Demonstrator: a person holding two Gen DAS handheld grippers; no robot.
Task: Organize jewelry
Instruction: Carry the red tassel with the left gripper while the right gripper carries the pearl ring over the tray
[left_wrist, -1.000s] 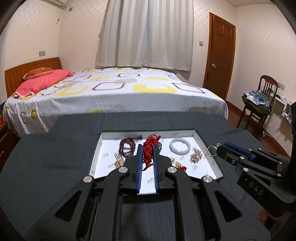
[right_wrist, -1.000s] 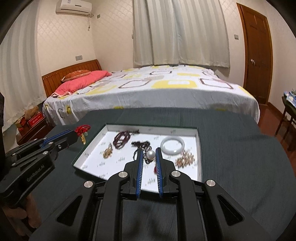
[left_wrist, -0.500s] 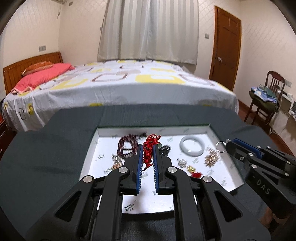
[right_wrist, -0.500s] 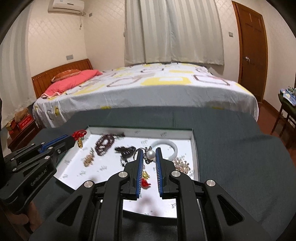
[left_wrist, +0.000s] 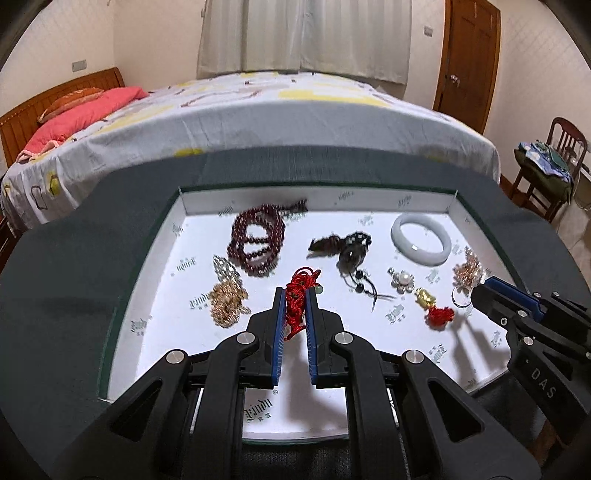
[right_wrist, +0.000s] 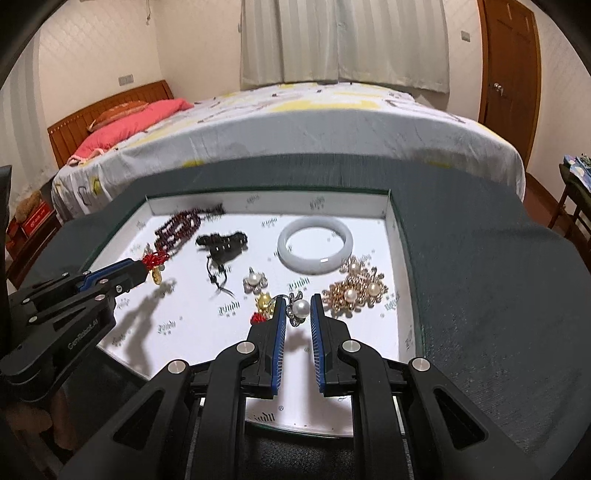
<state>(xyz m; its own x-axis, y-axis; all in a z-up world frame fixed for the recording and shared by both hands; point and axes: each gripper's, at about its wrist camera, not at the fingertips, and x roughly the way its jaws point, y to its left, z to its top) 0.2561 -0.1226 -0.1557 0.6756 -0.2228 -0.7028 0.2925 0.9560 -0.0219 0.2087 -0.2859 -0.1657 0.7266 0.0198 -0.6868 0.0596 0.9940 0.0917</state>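
Up close, the left gripper is clamped on a red knotted cord, a bunch of it pinched between the blue pads with a small pale green bead showing at the right pad's tip. It hangs over the near middle of a shallow white tray. The right gripper is closed on a pearl ring: the pearl and its silvery setting sit between the fingertips, and the band pokes out past the left pad. In the left wrist view the same ring shows as a thin hoop at the tip of that gripper, over the tray's right side.

Loose in the tray lie a coil of dark red beads toward the far left, a gold chain heap in front of it, a black corded pendant (blurred, so its form is hard to read) near the middle, a pale jade bangle at the far right, a small pearl brooch and a gold charm with a red tassel nearer the grippers, and a cluster of gold-and-pearl pieces just beside the right wall.

The tray sits on a dark grey tabletop. Beyond it stands a bed with a patterned cover and a pink pillow, then curtains and a wooden door.
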